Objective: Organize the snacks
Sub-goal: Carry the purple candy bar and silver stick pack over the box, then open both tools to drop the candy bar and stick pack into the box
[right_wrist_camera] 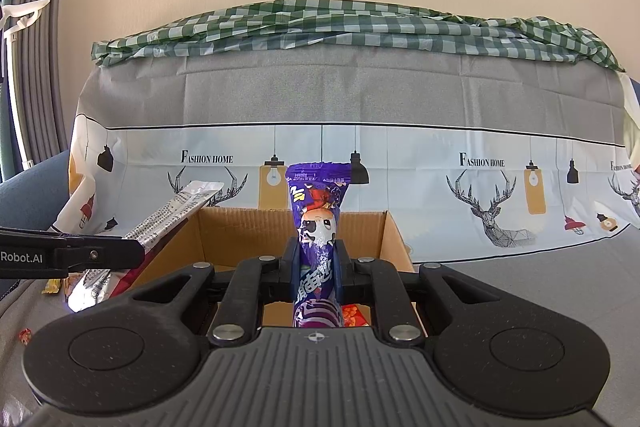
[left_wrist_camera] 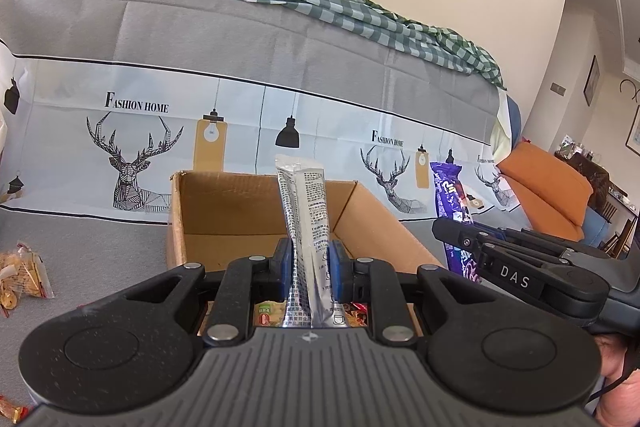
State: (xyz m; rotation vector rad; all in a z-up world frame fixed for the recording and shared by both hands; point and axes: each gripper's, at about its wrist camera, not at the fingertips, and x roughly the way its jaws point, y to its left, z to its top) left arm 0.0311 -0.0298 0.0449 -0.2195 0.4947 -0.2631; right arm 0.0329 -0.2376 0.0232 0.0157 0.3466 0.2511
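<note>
My left gripper [left_wrist_camera: 310, 261] is shut on a long silver snack packet [left_wrist_camera: 305, 203] and holds it upright over the open cardboard box [left_wrist_camera: 208, 211]. My right gripper [right_wrist_camera: 318, 263] is shut on a purple snack packet [right_wrist_camera: 320, 211] with a cartoon face, also upright over the box [right_wrist_camera: 394, 239]. The purple packet [left_wrist_camera: 450, 191] and right gripper show at the right of the left wrist view. The silver packet [right_wrist_camera: 168, 211] and left gripper show at the left of the right wrist view. Red and green snack wrappers [left_wrist_camera: 266, 315] lie inside the box.
The box sits on a grey cloth-covered surface [left_wrist_camera: 100, 259] against a sofa back draped with a deer-print cover [left_wrist_camera: 132, 163] and a green checked cloth [right_wrist_camera: 320, 27]. A clear bag of yellow snacks [left_wrist_camera: 22, 275] lies at the left. Small wrapped candies [right_wrist_camera: 24, 335] lie nearby.
</note>
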